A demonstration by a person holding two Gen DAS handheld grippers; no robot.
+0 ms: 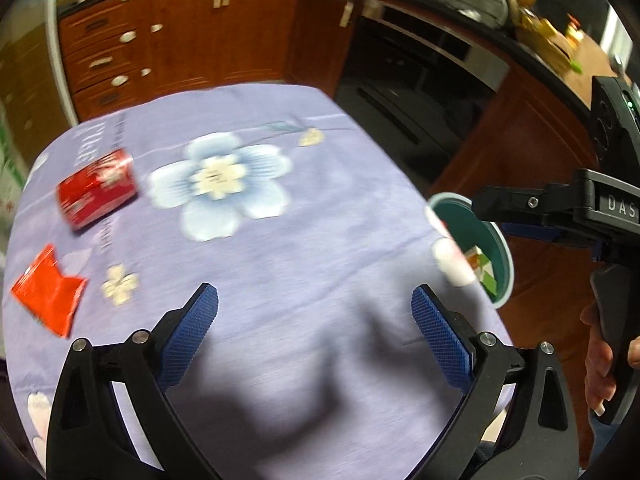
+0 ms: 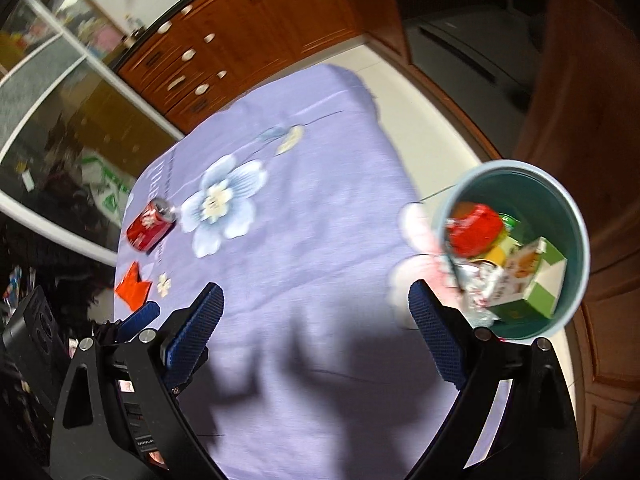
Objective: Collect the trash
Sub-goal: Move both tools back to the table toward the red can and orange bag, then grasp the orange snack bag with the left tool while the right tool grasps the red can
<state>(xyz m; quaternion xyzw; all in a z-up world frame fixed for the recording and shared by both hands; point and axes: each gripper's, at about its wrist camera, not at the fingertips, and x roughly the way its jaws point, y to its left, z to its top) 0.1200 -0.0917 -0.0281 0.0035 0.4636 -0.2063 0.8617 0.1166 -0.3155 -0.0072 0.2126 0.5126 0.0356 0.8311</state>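
Note:
A red soda can (image 1: 98, 188) lies on its side on the lilac flowered tablecloth (image 1: 304, 248) at the left; it also shows in the right wrist view (image 2: 150, 226). A red wrapper (image 1: 48, 290) lies nearer, also at the left (image 2: 132, 286). A teal bin (image 2: 568, 216) stands off the table's right edge, holding a red can, a green-white carton and foil; its rim shows in the left view (image 1: 502, 264). My left gripper (image 1: 314, 332) is open and empty above the cloth. My right gripper (image 2: 316, 328) is open and empty; its body shows in the left view (image 1: 560, 208).
Brown wooden cabinets (image 1: 180, 40) with drawers stand behind the table. A dark oven (image 1: 404, 92) is at the back right. A glass sliding door (image 2: 60, 100) is at the left. Pale floor tiles (image 2: 420, 112) lie between table and bin.

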